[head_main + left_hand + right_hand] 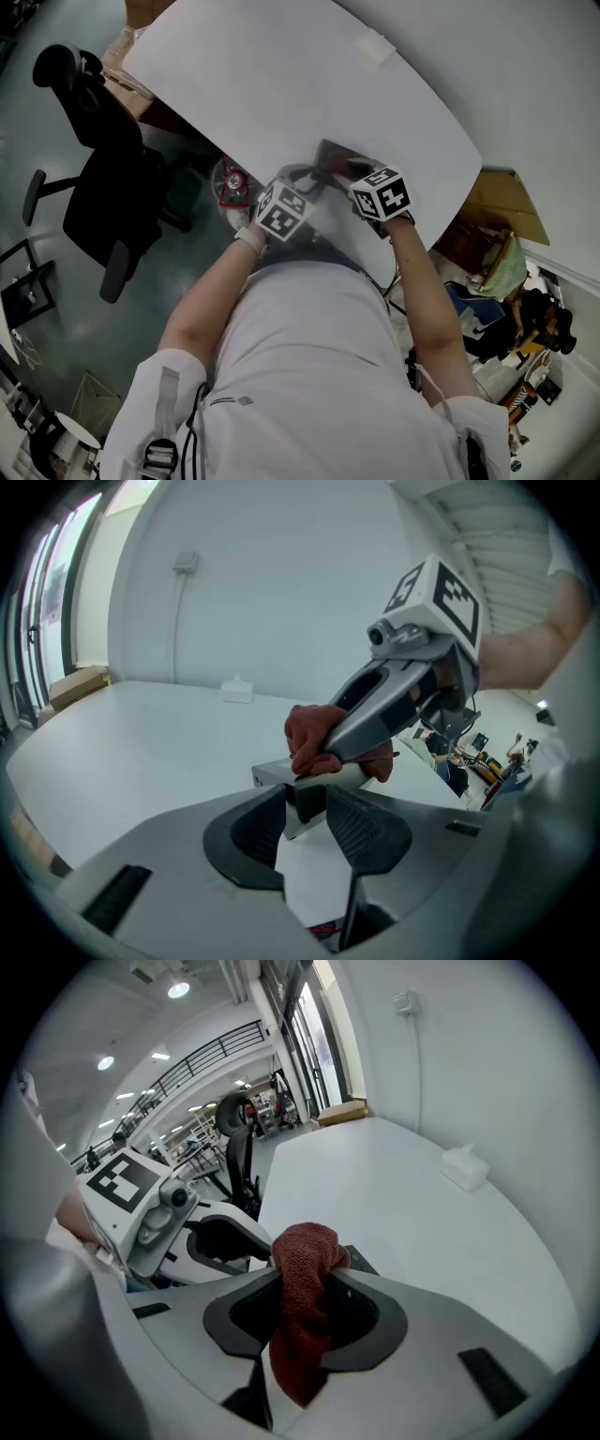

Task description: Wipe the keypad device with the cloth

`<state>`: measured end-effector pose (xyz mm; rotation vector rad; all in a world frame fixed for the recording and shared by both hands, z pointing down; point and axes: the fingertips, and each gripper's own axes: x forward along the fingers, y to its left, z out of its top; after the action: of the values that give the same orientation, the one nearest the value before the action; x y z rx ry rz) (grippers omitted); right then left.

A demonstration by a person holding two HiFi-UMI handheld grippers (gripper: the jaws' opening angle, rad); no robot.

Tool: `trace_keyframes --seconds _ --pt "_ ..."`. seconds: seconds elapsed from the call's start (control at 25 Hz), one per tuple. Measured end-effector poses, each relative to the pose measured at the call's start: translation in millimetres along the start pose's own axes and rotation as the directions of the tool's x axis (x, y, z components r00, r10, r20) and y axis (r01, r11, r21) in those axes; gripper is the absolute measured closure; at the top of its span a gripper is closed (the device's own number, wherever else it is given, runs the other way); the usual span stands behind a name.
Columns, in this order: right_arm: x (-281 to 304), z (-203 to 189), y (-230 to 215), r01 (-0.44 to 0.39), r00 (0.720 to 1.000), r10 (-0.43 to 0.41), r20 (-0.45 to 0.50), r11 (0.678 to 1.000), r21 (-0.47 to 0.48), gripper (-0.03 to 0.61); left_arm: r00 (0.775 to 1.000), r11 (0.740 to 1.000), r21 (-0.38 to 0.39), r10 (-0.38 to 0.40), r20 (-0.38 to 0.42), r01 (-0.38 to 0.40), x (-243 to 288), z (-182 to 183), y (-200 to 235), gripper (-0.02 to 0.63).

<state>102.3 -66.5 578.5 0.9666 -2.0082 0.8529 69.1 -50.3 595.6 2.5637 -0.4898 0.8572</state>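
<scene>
Left gripper view: left gripper (305, 803) clamps a corner of the keypad device (272, 774), and the right gripper (323, 758), pinching the red cloth (309, 733), sits on its top just beyond, so that's the wiping hand.

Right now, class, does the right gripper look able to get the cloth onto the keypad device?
Probably yes. The right gripper, shut on the cloth, is at the top of the keypad device with the cloth against it, and nothing lies between. The left gripper clamps only the device's near edge.
</scene>
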Motion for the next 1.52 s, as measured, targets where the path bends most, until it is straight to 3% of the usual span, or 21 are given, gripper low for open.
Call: trace_keyframes --seconds 0.4,1.04,1.32,1.52 --pt "26.4 13.4 -3.5 -0.056 0.998 0.057 -0.009 0.996 0.066 0.456 1.000 1.000 -0.014 -0.007 0.011 0.007 -0.4 -2.8 2.4 0.472" --pt "68.7 29.7 -49.2 0.055 0.998 -0.052 -0.033 0.993 0.107 0.456 1.000 0.998 -0.061 0.000 0.026 0.002 -1.6 -3.0 1.5 0.477" --pt "78.5 29.4 -62.4 0.027 0.998 -0.016 -0.063 0.985 0.172 0.456 1.000 0.997 -0.073 -0.002 0.030 0.004 -2.2 -4.4 1.9 0.479" --pt "73.9 29.7 -67.4 0.020 0.999 -0.015 -0.045 0.994 0.107 0.456 1.000 0.998 -0.069 -0.007 0.023 0.008 -1.9 -4.2 0.4 0.480"
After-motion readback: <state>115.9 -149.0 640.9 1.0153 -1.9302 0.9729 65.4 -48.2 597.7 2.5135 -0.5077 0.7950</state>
